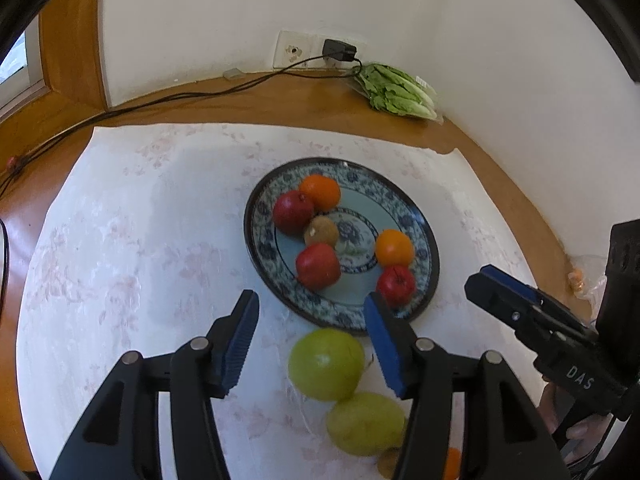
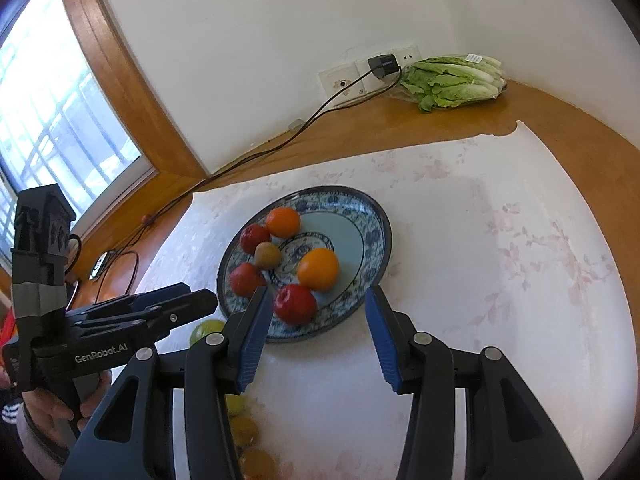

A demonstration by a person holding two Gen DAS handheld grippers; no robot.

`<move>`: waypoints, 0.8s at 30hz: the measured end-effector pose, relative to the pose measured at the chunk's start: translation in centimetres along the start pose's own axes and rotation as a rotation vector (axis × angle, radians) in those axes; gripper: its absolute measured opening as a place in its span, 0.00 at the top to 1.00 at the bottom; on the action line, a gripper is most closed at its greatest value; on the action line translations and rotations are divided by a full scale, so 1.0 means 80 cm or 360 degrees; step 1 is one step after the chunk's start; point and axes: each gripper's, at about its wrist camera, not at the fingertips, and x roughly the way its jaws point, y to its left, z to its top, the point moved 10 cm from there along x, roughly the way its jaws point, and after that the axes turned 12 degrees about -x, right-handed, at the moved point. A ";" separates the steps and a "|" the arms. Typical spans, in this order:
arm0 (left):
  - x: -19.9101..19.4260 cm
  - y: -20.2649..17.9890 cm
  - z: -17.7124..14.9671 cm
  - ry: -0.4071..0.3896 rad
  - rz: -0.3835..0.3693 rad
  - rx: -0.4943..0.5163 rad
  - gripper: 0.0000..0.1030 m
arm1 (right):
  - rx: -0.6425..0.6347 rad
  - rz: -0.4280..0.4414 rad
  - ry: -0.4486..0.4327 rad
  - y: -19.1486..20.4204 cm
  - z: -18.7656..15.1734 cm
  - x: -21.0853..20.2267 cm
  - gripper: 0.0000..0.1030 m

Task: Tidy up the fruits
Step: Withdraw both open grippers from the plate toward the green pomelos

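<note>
1. Left hand-held gripper (image 1: 312, 336) hangs spread apart right over a green fruit (image 1: 326, 364) on the table (image 1: 120, 240).
2. Right hand-held gripper (image 2: 318, 336) gapes wide too, gripping nothing.
3. Plate (image 1: 424, 240) carries six fruits, apples and oranges mostly.

Left gripper (image 1: 312, 344) and right gripper (image 2: 316, 344) hover side by side — fingers apparently spread, empty.

Black tongs (image 1: 312, 344) with ribbed blue pads (image 1: 384, 344), silver screws.
</note>
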 end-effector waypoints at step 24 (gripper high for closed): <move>0.027 0.000 -0.047 0.0143 -0.0020 -0.0027 0.43 | -0.0043 0.0030 0.0103 0.022 -0.061 -0.032 0.52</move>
